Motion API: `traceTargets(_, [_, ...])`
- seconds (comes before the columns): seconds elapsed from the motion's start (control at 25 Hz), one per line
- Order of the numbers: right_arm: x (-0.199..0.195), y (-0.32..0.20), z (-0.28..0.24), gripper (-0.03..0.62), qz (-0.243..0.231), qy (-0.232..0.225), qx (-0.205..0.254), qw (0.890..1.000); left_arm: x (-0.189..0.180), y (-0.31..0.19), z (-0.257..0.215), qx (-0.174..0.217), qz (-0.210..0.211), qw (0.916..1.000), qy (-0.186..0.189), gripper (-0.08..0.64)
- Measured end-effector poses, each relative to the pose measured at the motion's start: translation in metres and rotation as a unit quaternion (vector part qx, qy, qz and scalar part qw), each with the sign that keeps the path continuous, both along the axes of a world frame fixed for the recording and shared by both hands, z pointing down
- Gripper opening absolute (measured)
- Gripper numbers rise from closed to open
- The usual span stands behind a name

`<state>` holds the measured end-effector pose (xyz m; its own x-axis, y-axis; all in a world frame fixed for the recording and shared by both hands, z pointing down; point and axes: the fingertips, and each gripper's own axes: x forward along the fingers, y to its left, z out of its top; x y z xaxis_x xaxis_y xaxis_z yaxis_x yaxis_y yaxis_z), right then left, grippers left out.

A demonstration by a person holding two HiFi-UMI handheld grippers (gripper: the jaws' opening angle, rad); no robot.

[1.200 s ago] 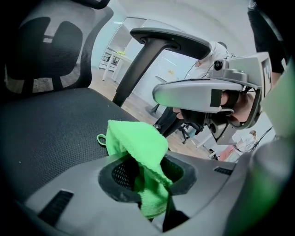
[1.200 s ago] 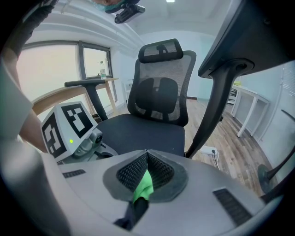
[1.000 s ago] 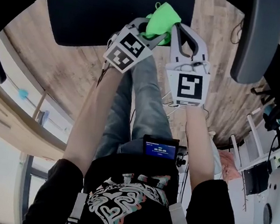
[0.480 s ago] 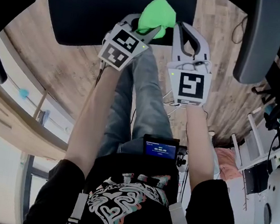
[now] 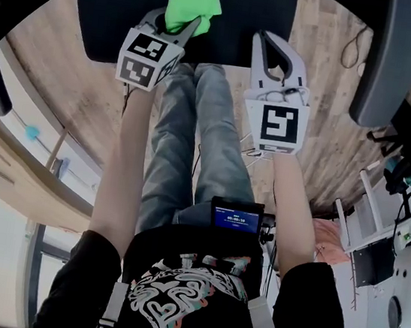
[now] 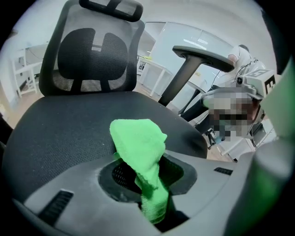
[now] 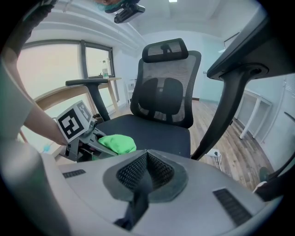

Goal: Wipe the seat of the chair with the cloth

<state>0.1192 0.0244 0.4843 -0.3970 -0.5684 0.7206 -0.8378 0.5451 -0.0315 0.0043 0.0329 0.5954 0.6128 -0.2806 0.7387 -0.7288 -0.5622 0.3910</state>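
Your left gripper (image 5: 180,33) pinches the cloth (image 5: 194,2) tight over the near edge of the seat (image 5: 113,10). The bare part lies farther away. Your right gripper (image 5: 271,46) is closed on nothing.

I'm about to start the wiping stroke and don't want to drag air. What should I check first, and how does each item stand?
1. Grip: ok, left gripper shut on green cloth.
2. Position: ok, cloth over the front of the seat.
3. Contact with seat: cannot tell.
4. Path: ok, right gripper shut, empty, off to the side near the front edge.
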Motion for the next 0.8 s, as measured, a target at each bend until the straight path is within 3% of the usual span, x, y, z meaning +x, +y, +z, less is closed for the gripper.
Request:
traceTargets(0.56, [-0.012,0.002,0.0,0.003,-0.019,0.003,0.003,1.0,-0.124,-0.012,0.004,0.011,-0.101,0.992,-0.075,0.107])
traceTargets(0.8, [-0.011,0.003,0.0,0.003,-0.018,-0.001,0.004,1.0,-0.153,-0.012,0.004,0.016,-0.13,0.9862,-0.101,0.107])
